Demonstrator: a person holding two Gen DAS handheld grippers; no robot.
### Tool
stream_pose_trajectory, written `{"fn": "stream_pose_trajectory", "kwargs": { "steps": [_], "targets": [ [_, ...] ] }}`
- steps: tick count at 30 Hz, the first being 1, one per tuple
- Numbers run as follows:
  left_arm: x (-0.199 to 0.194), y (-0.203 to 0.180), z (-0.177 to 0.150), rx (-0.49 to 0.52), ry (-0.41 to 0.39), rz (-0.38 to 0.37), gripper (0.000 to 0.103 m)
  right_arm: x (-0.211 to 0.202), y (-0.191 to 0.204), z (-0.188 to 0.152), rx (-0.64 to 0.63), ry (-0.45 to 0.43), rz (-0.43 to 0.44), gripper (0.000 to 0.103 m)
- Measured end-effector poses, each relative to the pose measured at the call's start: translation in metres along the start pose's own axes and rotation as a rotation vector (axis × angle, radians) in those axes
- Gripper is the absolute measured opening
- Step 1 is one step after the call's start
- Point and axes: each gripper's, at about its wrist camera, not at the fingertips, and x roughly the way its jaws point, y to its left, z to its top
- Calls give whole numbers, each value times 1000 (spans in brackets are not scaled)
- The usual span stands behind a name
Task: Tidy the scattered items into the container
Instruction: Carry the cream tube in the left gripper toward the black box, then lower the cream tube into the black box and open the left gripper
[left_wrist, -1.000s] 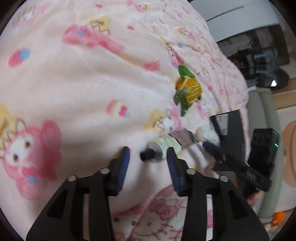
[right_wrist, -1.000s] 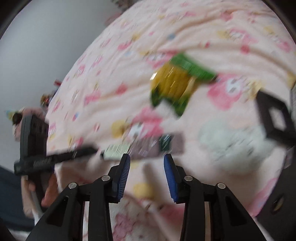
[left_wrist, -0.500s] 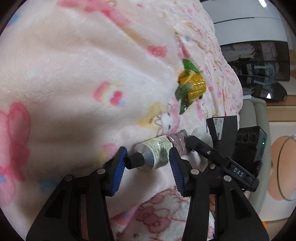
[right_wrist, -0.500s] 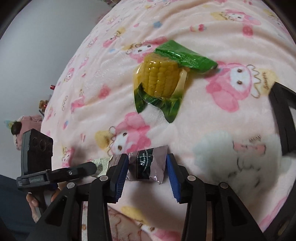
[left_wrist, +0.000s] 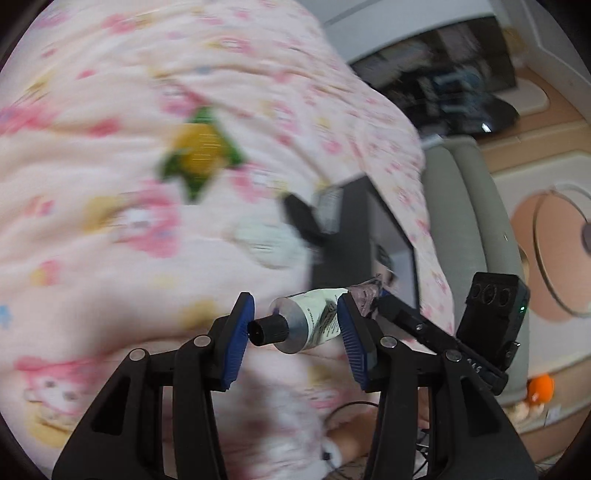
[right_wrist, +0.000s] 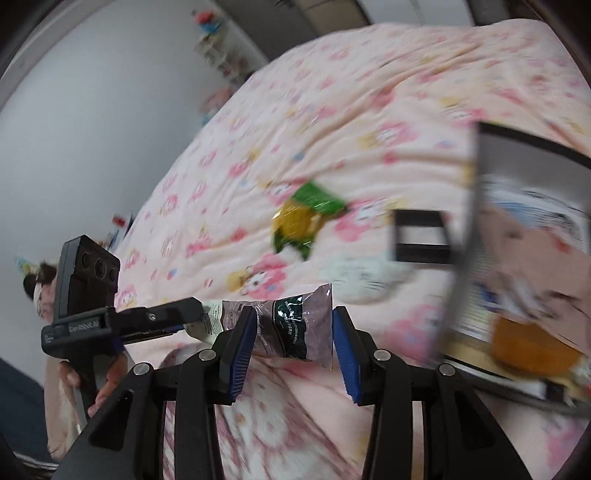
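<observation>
My left gripper (left_wrist: 293, 314) is shut on a pale tube (left_wrist: 314, 321) with a black cap, held clear of the pink blanket (left_wrist: 110, 258). My right gripper (right_wrist: 294, 321) is shut on a brownish-purple pouch (right_wrist: 295, 314), also lifted. The two items meet end to end, and the tube (right_wrist: 207, 321) shows behind the pouch's left end. A corn packet (right_wrist: 303, 218) in yellow and green lies on the blanket further off, blurred in the left wrist view (left_wrist: 201, 151). The black container (right_wrist: 535, 144) stands at the right, close to the pouch.
Inside the container lie an orange item (right_wrist: 532, 343) and printed packets. A black square handle (right_wrist: 421, 236) hangs on its near wall. A grey sofa (left_wrist: 472, 229) and dark shelves (left_wrist: 443, 85) stand beyond the bed's edge. A person's hand (right_wrist: 103, 391) holds the left gripper.
Both grippers came down over the tube and the pouch, shut on them, then lifted them off the blanket toward the container. The corn packet stayed where it was.
</observation>
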Motion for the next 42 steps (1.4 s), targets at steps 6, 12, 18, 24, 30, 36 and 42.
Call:
{"fn": "stream_pose_trajectory", "kwargs": {
  "steps": [6,12,18,24,30,36,42],
  "targets": [
    [62,-92,7,132,67,-36,47,-78,-59,-6,49,-121,-99,39],
    [155,-165,38,228,151,-44,47,-128,-136,18,110,-202,-201,39],
    [234,-184,65,230,220,4,47,-124,-216,52,176,-193,-228,39],
    [286,-179,81,222,298,111,47,-88,-264,63,251,-124,-244,39],
    [319,-176,70,221,348,196,57,-74,-287,54,303,-80,-290,39],
    [309,-176,66,214,299,245,49,-86,-285,57,278,-127,-287,38],
    [303,-177,56,204,219,314,44,-117,-275,45,296,-185,-290,37]
  ]
}}
